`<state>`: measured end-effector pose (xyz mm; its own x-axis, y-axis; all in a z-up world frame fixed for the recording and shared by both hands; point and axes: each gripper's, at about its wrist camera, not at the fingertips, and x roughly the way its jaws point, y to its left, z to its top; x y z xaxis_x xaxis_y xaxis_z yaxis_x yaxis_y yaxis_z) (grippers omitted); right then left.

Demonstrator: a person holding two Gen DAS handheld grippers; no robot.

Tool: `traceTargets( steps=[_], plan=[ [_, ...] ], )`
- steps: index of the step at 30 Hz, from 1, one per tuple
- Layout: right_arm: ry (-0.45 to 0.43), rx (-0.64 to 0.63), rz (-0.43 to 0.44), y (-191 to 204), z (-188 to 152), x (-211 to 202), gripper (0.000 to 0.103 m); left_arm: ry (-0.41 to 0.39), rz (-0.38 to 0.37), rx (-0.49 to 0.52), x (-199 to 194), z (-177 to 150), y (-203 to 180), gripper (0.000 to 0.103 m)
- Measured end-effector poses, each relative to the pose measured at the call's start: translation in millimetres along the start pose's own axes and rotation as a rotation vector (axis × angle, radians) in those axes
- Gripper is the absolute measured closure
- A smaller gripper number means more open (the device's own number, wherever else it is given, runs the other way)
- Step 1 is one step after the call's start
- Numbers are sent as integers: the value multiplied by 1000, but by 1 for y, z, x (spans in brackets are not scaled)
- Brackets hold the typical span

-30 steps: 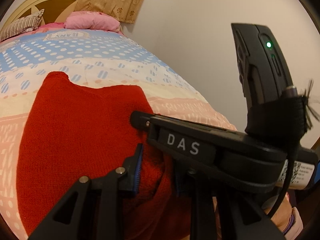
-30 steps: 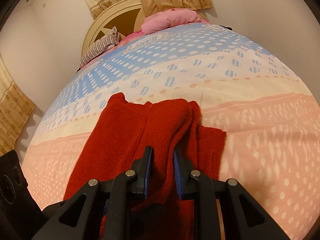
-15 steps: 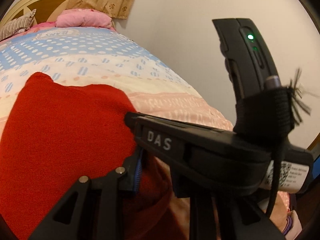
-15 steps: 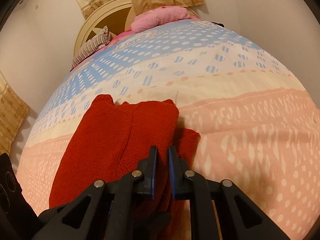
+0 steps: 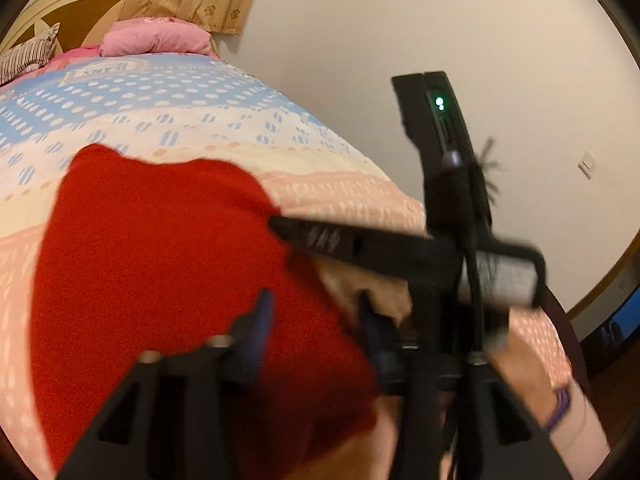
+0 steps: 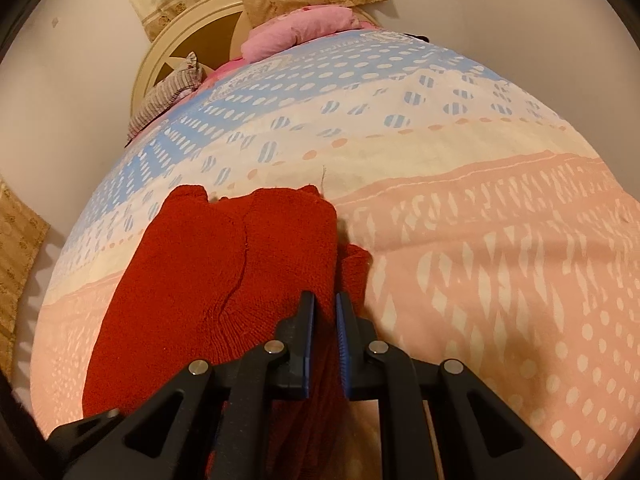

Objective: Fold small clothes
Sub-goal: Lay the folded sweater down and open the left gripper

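**One red knit sweater, part-folded on the bed**

One red knit sweater (image 6: 208, 280) lies on the bed's quilt (image 6: 500, 264), across the peach band nearest the cameras and reaching up into the cream band. Its weave is coarse and ribbed. In the right wrist view the right side of the sweater is turned over onto the body, leaving a straight vertical fold edge, with a small flap of knit poking out just right of that edge. The neckline end points toward the headboard (image 6: 180, 40).

The right tool (image 6: 323, 320) is clamped on the sweater's near hem, its blue pads close together with knit pinched between them. The left tool (image 5: 316, 316) stands with its fingers apart, having just been opening; the sweater's edge lies under the gap, and the pads do not press it. This view is blurred.

Writing: white letters show on the black body of the right tool where it crosses the left wrist view, too smeared to read. A printed panel on the quilt near the pink pillow (image 5: 156, 38) is illegible.
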<state>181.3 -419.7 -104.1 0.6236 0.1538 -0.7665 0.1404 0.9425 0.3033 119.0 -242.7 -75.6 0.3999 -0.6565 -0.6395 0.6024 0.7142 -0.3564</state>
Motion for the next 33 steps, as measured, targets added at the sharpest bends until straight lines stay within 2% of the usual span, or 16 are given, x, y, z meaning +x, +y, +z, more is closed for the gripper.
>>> traceTargets(
  steps=[2, 4, 5, 10, 12, 14, 16, 20, 24, 26, 28, 29, 30, 31, 32, 33],
  plan=[
    [-22, 2, 1, 0, -1, -6, 92, -23, -16, 3, -19, -9, 11, 43],
    [-55, 14, 17, -2, -5, -20, 88, -54, -11, -3, -43, -18, 24, 27],
    [-74, 24, 11, -3, -8, -29, 88, -77, -5, -10, -55, -22, 31, 24],
    [-143, 72, 42, -3, -37, -82, 87, -194, 109, -92, -101, -38, 71, 22],
    [-147, 61, 77, 4, -53, -100, 84, -198, 143, -129, -104, -41, 85, 22],
    [-147, 48, 108, 14, -68, -113, 60, -155, 176, -159, -98, -43, 93, 22],
    [-163, 29, 119, 26, -82, -124, 47, -113, 195, -163, -91, -47, 95, 22],
    [-159, -59, 129, 52, -96, -126, 47, -79, 171, -99, -88, -61, 80, 22],
    [-93, -174, 32, 72, -105, -101, 48, -50, 242, 58, -85, -72, 58, 17],
    [-58, -197, -38, 76, -108, -86, 67, -48, 285, 93, -81, -74, 55, 17],
    [-38, -188, -56, 73, -112, -80, 81, -56, 355, 106, -76, -72, 59, 17],
    [-30, -180, -54, 72, -113, -78, 82, -62, 372, 96, -74, -69, 65, 18],
    [-31, -174, -54, 72, -115, -79, 83, -67, 366, 64, -74, -65, 74, 28],
    [-27, -165, -42, 73, -117, -81, 85, -60, 328, 24, -74, -62, 82, 46],
    [-20, -155, -27, 73, -119, -82, 85, -47, 273, -20, -74, -60, 91, 55],
    [-12, -141, 2, 74, -121, -84, 85, -44, 234, -44, -75, -61, 95, 71]
  ],
)
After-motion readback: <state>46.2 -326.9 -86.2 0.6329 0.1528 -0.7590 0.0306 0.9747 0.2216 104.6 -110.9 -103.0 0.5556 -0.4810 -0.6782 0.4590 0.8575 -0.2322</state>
